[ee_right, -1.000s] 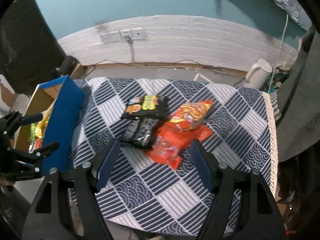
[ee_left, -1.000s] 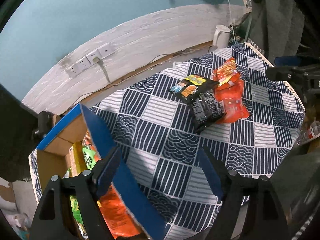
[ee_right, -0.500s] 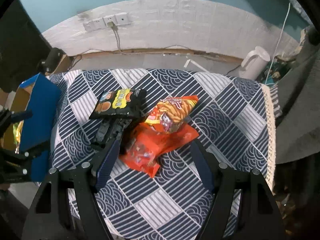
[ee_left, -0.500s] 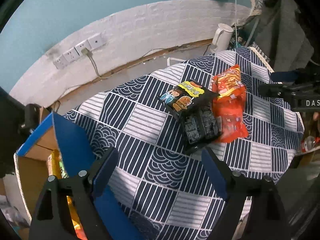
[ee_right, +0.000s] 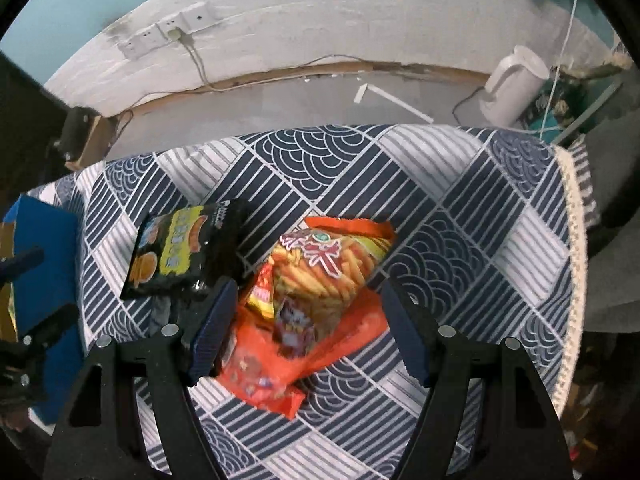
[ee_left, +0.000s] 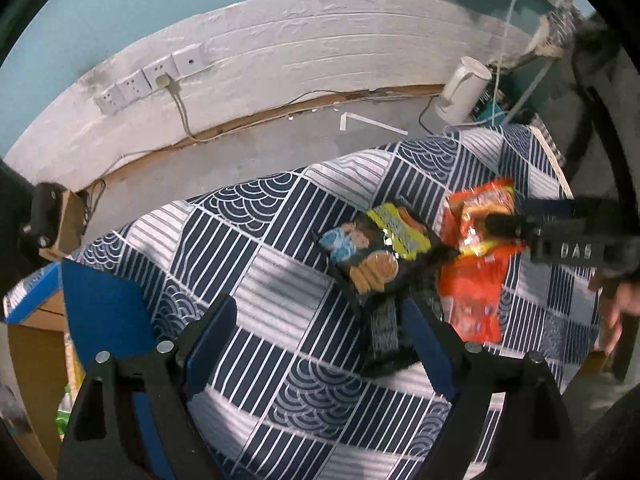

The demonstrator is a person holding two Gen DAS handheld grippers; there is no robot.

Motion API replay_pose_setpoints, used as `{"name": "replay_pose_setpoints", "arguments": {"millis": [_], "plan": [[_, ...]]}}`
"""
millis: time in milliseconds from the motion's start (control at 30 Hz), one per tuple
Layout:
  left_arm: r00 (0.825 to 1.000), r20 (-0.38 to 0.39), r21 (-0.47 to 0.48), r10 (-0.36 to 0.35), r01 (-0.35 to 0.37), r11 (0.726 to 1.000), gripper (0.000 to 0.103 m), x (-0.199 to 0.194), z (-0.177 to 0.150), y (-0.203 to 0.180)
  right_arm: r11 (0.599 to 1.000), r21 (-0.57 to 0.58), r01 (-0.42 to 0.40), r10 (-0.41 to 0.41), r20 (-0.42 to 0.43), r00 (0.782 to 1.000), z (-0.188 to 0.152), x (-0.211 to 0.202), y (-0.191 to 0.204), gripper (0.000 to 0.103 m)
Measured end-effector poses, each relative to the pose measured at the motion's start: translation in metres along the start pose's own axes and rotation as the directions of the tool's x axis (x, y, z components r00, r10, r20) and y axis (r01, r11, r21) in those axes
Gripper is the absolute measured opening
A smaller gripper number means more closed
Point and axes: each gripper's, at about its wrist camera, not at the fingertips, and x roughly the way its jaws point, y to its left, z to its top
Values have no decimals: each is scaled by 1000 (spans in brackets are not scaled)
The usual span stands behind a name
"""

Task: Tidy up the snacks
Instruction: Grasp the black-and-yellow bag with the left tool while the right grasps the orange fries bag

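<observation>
Several snack bags lie in a pile on the patterned tablecloth [ee_right: 460,216]. A black and yellow bag [ee_right: 184,252] lies left, on a dark packet [ee_left: 384,328]. An orange fries bag [ee_right: 332,260] lies on a red-orange bag [ee_right: 272,368]. My right gripper [ee_right: 308,336] is open, its jaws standing either side of the orange bags, close above them. My left gripper [ee_left: 320,348] is open and empty over the cloth, the dark packet beside its right finger. In the left wrist view the black bag [ee_left: 372,252], the orange bags [ee_left: 472,280] and the right gripper [ee_left: 500,224] show.
A cardboard box with blue flaps [ee_left: 100,312] stands off the table's left edge, with snacks inside. A white kettle [ee_right: 512,84] stands on the floor behind the table, by the wall with sockets [ee_right: 172,32]. The cloth's fringed edge [ee_right: 572,264] is at the right.
Both grippers have moved forward and down toward the snack pile. The right gripper now straddles the orange bags. The box has slid toward the left edge of both views.
</observation>
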Motion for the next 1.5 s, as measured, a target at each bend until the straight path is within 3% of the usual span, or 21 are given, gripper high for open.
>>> {"name": "replay_pose_setpoints", "arguments": {"millis": [400,467,500,600,867,1067,1500], "plan": [[998,-59,-100,-36,30,994,87,40,14,4,999,32,-33,35,-50,998,5,38,-11,73],[997,-62,-115,-44,37,993,86,43,17,2,999,23,-48,49,-37,998,6,38,-11,63],[997,-63,-120,-46,39,992,87,44,18,1,998,17,-55,55,-38,998,7,39,-10,52],[996,-68,-132,-53,43,990,87,47,26,-5,999,-16,-46,45,-31,998,9,34,-8,46],[985,-146,-172,-95,69,983,87,69,43,-27,988,-133,79,-73,48,996,14,1,-15,45],[978,-170,-239,-117,74,968,87,83,51,-42,991,-114,70,-62,68,996,13,-11,-35,45],[975,-222,-129,16,-46,991,93,109,57,-67,997,-78,24,-17,87,996,1,-24,-41,45]]}}
